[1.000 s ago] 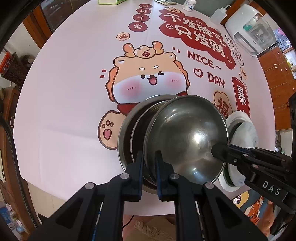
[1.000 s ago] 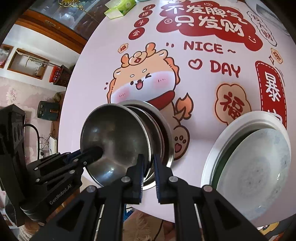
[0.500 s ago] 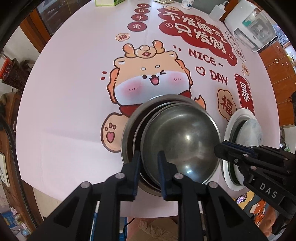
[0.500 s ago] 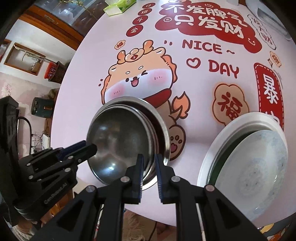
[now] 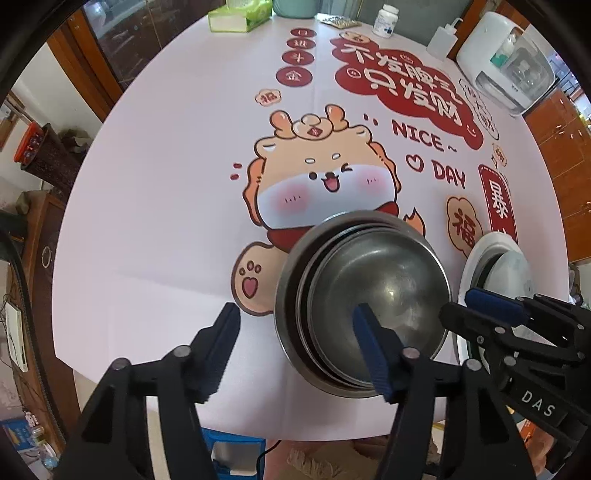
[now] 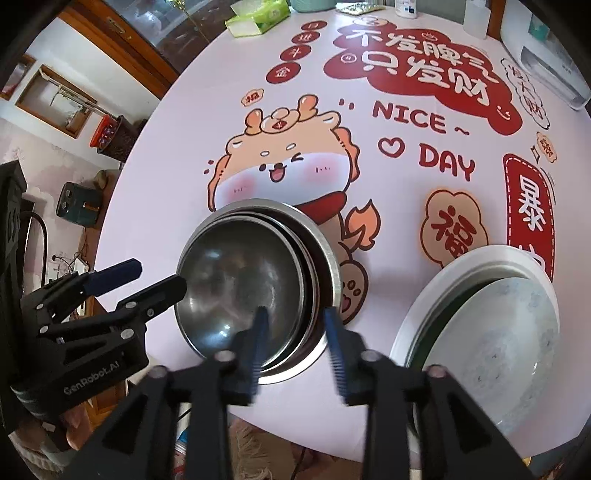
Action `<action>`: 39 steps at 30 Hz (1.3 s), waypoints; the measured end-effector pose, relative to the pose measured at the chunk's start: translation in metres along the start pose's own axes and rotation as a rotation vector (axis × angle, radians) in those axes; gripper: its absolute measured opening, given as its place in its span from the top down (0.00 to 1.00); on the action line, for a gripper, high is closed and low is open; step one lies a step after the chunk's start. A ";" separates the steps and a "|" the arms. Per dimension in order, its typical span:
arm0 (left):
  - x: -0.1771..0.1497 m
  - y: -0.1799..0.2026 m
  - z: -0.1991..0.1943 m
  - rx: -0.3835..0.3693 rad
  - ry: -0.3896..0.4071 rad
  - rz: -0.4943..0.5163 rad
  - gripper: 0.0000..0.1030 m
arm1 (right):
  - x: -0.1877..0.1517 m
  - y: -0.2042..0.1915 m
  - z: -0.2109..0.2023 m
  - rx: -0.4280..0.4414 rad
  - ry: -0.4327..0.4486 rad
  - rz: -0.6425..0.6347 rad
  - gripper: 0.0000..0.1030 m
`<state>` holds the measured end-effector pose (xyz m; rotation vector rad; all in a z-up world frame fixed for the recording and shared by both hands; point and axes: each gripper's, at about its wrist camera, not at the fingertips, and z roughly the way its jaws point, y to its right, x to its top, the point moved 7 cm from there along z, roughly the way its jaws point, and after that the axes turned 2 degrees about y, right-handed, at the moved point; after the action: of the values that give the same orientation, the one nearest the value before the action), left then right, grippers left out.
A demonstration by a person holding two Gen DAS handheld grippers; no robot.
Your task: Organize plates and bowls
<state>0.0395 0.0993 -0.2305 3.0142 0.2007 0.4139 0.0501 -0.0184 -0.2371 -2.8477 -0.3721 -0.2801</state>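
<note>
A stack of nested steel bowls sits on the tablecloth near the table's front edge, the top bowl settled inside the others. My left gripper is over the stack's near-left rim. Its jaws are opening, one finger outside the stack and one over the top bowl, and neither pad presses on the metal. My right gripper straddles the stack's near-right rim; its jaws are opening too and clear of the rims. Each gripper shows in the other's view. Stacked pale plates lie to the right.
The round table wears a pink cloth with a cartoon dragon-dog and red lettering. Along the far edge stand a green tissue box, a white bottle, a squeeze bottle and a white appliance. The table's edge runs just below the bowls.
Both grippers were shut on the rim of the tilted top bowl. The bowl has sunk level into the stack, and both pairs of jaws have spread and let it go.
</note>
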 end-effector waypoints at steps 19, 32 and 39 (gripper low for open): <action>0.013 0.004 -0.046 -0.028 0.195 0.018 0.23 | -0.001 0.012 -0.033 0.035 0.116 0.007 0.51; 0.012 0.004 -0.030 -0.012 0.270 0.060 0.18 | -0.007 0.018 -0.019 0.017 0.156 -0.031 0.43; 0.007 -0.005 0.003 -0.012 0.219 0.035 0.18 | -0.009 0.024 0.003 0.009 0.133 -0.024 0.44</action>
<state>0.0467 0.1046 -0.2317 2.9600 0.1609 0.7459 0.0490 -0.0425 -0.2470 -2.7976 -0.3799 -0.4690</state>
